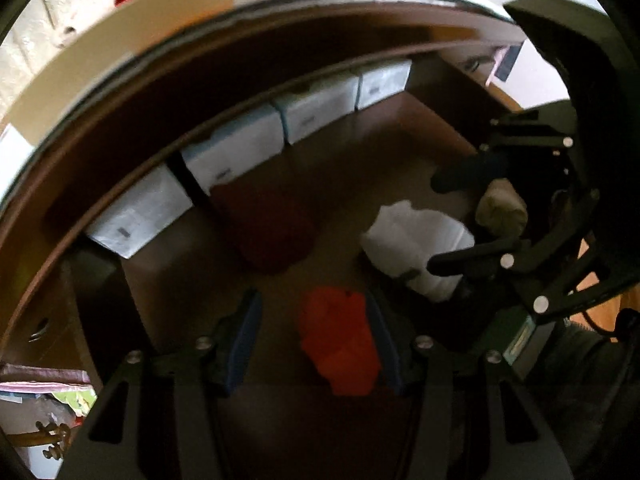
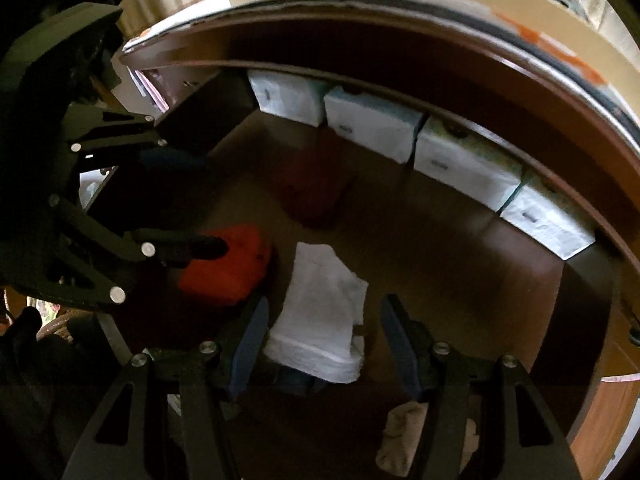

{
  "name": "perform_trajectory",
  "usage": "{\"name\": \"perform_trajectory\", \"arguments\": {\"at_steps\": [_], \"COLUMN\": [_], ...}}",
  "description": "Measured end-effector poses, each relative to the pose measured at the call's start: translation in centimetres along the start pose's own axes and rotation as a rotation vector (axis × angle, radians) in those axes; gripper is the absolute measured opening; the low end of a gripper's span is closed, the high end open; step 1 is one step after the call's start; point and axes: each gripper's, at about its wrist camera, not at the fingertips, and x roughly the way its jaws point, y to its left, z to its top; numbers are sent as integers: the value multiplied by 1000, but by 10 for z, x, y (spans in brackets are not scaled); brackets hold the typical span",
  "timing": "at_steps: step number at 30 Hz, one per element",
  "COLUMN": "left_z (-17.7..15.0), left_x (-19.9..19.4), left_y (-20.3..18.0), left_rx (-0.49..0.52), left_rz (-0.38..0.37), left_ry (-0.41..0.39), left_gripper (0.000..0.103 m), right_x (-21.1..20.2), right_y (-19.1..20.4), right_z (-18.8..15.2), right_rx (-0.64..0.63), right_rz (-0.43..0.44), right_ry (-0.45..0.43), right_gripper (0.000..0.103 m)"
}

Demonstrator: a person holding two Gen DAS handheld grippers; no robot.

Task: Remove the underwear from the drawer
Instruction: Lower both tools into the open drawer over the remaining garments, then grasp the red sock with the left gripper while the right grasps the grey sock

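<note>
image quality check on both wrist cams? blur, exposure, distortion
Left wrist: strong fisheye bending of the drawer edge, dim interior, soft motion blur; orange garment still reads clearly. Right wrist: same bending, left gripper nearly lost in shadow, white garment bright, dark red one barely separable.

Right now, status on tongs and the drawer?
Both tongs open, empty: left tongs over orange garment, right tongs over white garment. Drawer open. Nothing blocking.
</note>
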Motion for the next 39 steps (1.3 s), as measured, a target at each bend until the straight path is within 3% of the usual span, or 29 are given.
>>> {"name": "perform_trajectory", "arguments": {"at_steps": [8, 14, 19, 27, 32, 33, 37, 39], "left_z": [1, 1, 2, 6, 9, 9, 8, 6], "left_x": [23, 31, 37, 47, 52, 52, 51, 50], "left_y": [4, -5, -13, -22, -24, -24, -20, -21], "left_rx": [-26, 9, 40, 57, 52, 52, 53, 56], "left_rz": [-52, -78, -80, -109, -119, -121, -146, -149], "left_ry": [109, 155, 173, 208, 218, 220, 229, 219], "left_gripper": [54, 54, 55, 54, 54, 54, 47, 43], "right_x": [11, 23, 26, 38, 41, 42, 44, 43], "right_y": [-7, -5, 2, -10, -6, -5, -3, -2], "right_z": [8, 10, 8, 11, 12, 12, 10, 10], "right_rx": [22, 16, -33, 36, 25, 23, 13, 6], "right_rz": [10, 18, -25, 80, 79, 78, 73, 69], "right_ry": [35, 75, 91, 150, 160, 161, 165, 156], "right_gripper": [61, 61, 61, 61, 60, 60, 37, 33]}}
